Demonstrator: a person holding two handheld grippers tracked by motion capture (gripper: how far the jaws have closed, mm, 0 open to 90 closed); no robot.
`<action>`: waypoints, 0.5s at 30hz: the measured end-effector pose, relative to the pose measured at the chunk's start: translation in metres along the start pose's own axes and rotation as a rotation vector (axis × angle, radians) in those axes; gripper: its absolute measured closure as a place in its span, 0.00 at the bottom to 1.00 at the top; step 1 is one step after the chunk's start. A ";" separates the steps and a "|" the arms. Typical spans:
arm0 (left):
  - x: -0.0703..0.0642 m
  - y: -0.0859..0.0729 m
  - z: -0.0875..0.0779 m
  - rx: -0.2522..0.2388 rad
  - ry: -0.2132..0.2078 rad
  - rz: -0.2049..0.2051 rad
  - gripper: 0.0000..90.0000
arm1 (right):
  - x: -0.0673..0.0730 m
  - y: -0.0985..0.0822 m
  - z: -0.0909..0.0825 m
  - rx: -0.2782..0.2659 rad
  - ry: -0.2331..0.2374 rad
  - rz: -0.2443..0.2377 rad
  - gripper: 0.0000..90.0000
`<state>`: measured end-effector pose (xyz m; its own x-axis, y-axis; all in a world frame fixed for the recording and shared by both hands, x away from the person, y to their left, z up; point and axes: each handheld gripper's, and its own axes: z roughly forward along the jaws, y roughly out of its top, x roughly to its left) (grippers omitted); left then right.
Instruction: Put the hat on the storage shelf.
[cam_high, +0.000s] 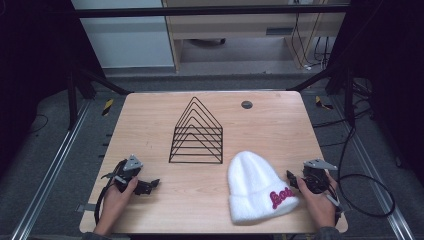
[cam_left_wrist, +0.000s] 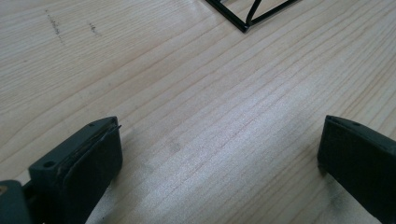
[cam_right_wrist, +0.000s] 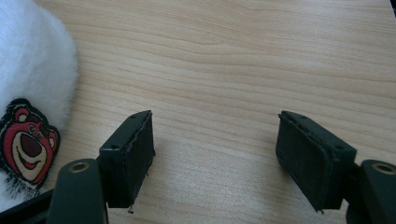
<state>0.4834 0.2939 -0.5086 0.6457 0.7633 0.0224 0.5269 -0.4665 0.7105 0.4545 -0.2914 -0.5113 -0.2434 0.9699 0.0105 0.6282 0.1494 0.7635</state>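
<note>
White and fluffy, the hat (cam_high: 257, 186) is lying on the wooden surface (cam_high: 150, 125) just beside the right tool (cam_high: 294, 179), whose jaws are gaping wide and empty like the left tool (cam_high: 150, 185), so nothing is being gripped yet and the right one is probably needing to edge over the brim and close.

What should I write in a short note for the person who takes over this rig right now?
Left hand-held gripper: open, holding nothing, low over the table near its front left.
Right hand-held gripper: open, holding nothing, just right of the white beanie.
The beanie lies flat at the front right, cuff toward the person. The black wire rack stands at the table's middle, with nothing on it.
Done: nothing visible yet; the beanie is not grasped.
Left: probably grasp the beanie and bring it to the rack.
</note>
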 end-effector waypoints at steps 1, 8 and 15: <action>0.000 0.000 0.000 0.000 0.000 0.000 0.00 | 0.000 0.000 0.000 -0.001 0.000 -0.001 0.31; 0.000 0.000 0.000 0.001 0.000 0.000 0.00 | 0.004 0.013 -0.007 0.005 0.015 0.008 0.27; 0.000 0.000 0.000 0.002 -0.001 -0.001 0.00 | 0.032 0.061 -0.031 0.048 0.043 -0.097 0.29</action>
<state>0.4829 0.2939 -0.5085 0.6458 0.7632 0.0215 0.5281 -0.4667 0.7094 0.4627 -0.2573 -0.4442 -0.3354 0.9415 -0.0334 0.6345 0.2520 0.7307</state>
